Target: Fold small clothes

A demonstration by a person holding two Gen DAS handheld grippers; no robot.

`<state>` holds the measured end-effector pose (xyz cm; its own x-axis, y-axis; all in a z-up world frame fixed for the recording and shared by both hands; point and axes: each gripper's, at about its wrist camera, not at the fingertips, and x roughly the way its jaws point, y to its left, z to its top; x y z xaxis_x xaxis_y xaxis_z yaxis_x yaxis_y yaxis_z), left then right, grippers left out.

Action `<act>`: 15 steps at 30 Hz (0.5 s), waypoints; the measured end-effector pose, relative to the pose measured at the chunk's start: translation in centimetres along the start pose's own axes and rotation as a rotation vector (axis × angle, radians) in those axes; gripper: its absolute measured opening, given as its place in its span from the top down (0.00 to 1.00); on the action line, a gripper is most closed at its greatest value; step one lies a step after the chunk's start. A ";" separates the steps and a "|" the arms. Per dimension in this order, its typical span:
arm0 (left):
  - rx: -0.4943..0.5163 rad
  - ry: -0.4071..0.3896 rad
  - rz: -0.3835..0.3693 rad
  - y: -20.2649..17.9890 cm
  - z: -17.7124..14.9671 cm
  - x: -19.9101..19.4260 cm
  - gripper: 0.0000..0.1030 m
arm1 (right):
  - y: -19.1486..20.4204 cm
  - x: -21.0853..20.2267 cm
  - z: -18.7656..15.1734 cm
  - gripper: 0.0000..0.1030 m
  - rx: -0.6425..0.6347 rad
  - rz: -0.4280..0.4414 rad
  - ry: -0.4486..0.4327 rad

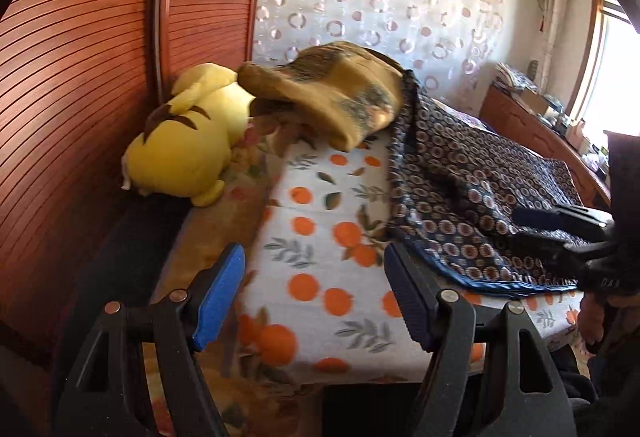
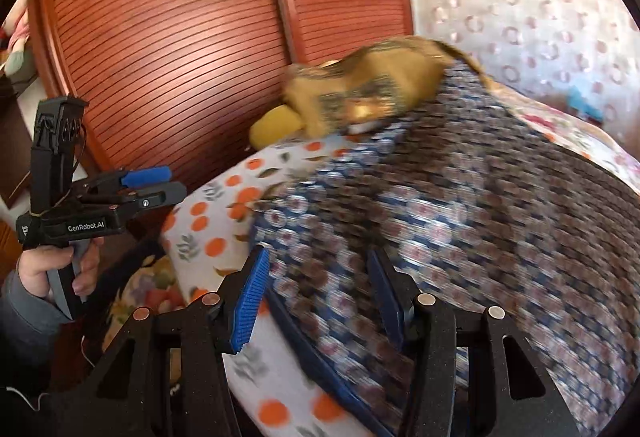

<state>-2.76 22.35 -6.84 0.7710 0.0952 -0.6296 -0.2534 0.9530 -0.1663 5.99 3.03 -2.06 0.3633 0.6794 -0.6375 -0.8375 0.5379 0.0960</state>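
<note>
Navy patterned garment lies spread on the bed, over the orange-print sheet, w/ its near hem by both tools. Left gripper: jaws wide apart, empty, beside the hem. Right gripper: jaws apart over the cloth, gripping nothing.

Best approach imo: pinch hem corners squarely, lift evenly. Right view v. blurred; garment type unclear.

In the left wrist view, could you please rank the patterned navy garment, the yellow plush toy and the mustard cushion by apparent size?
1. Patterned navy garment, clearly largest.
2. Mustard cushion and yellow plush toy look about alike; not ranked.
</note>
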 end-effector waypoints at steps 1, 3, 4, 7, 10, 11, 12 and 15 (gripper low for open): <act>-0.005 -0.002 0.005 0.4 0.0 -0.1 0.29 | 0.2 0.8 0.3 0.48 -0.007 0.014 0.010; -0.015 -0.006 0.014 1.1 -0.1 -0.3 0.29 | 0.7 2.3 0.9 0.48 -0.018 0.031 0.030; -0.018 -0.007 0.017 1.3 -0.1 -0.3 0.29 | 0.9 3.1 1.1 0.48 -0.022 0.037 0.042; -0.029 -0.011 0.025 2.1 -0.2 -0.5 0.29 | 1.6 5.6 1.7 0.48 -0.032 0.044 0.087; -0.038 -0.012 0.031 2.6 -0.3 -0.5 0.29 | 2.5 7.6 1.9 0.48 -0.072 0.030 0.133; -0.040 -0.010 0.031 2.8 -0.4 -0.5 0.29 | 3.2 7.5 2.0 0.49 -0.091 0.016 0.145; -0.041 -0.009 0.031 2.8 -0.4 -0.4 0.29 | 3.6 7.7 2.0 0.51 -0.122 -0.008 0.142; -0.043 -0.006 0.027 2.7 -0.4 -0.1 0.29 | 4.7 8.3 2.0 0.82 -0.207 -0.078 0.149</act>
<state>-3.75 24.82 -7.48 0.7667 0.1229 -0.6301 -0.2992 0.9368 -0.1814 5.95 12.20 -5.35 0.3790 0.5507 -0.7437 -0.8805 0.4618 -0.1067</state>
